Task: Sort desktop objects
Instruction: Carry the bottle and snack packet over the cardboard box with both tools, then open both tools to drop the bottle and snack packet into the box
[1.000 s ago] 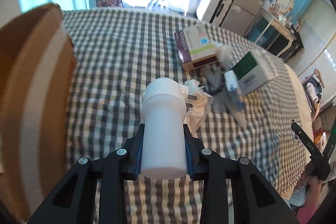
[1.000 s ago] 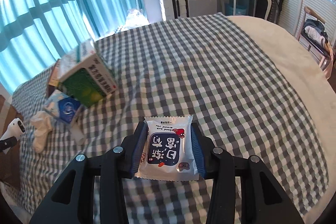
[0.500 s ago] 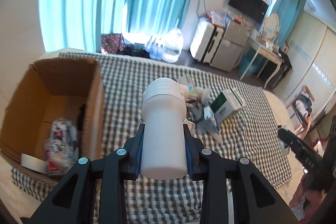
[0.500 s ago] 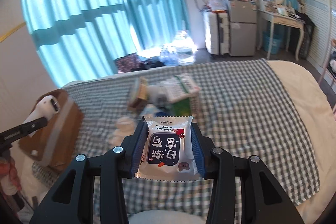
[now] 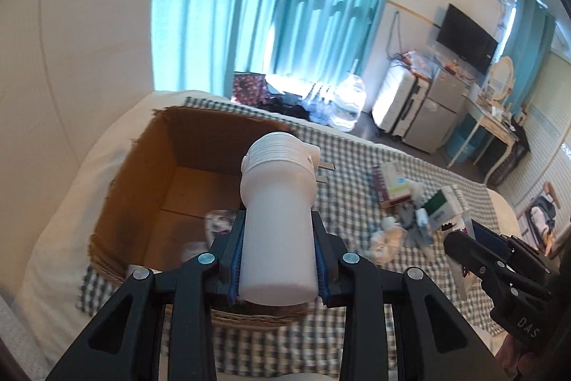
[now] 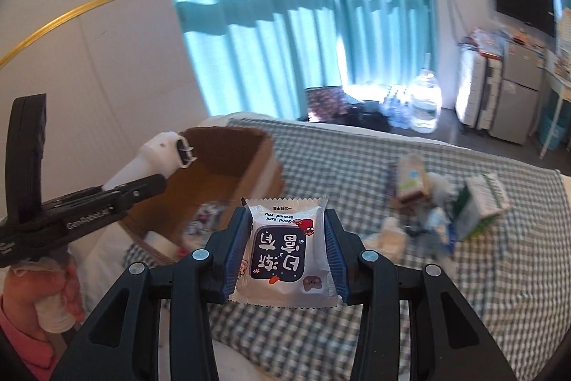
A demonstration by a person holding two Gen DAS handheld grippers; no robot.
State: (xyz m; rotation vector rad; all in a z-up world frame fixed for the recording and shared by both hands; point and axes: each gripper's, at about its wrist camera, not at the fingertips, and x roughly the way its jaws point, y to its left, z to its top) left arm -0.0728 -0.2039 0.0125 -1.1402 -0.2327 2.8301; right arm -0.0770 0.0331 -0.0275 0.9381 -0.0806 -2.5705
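While the left gripper [image 5: 278, 252] clamps a white plug [image 5: 277, 224] between its blue pads, the plug's body runs straight ahead along the fingers, its ribbed head and two metal prongs sticking out past the fingertips toward 12 o'clock. In the left wrist view the open box [image 5: 142, 181] sits behind the plug from about 9 to 12 o'clock, on the checked cloth [image 5: 357, 159], with some blurred items on its floor. The right gripper [image 6: 285, 250] is closed on a white snack packet [image 6: 285, 252] with a dark blue label, the pads pressing its left and right edges and the packet lying flat between the fingers, printed face up. From the right wrist view the box appears at 10 o'clock beyond the packet, and the left gripper with the plug shows at 9 o'clock, the prongs over the box's near wall. A loose pile [image 6: 442, 206] of cartons and soft items lies on the cloth at 2 o'clock, well apart from both grippers. A hand [image 6: 46, 288] in a pink sleeve shows at 8 o'clock.
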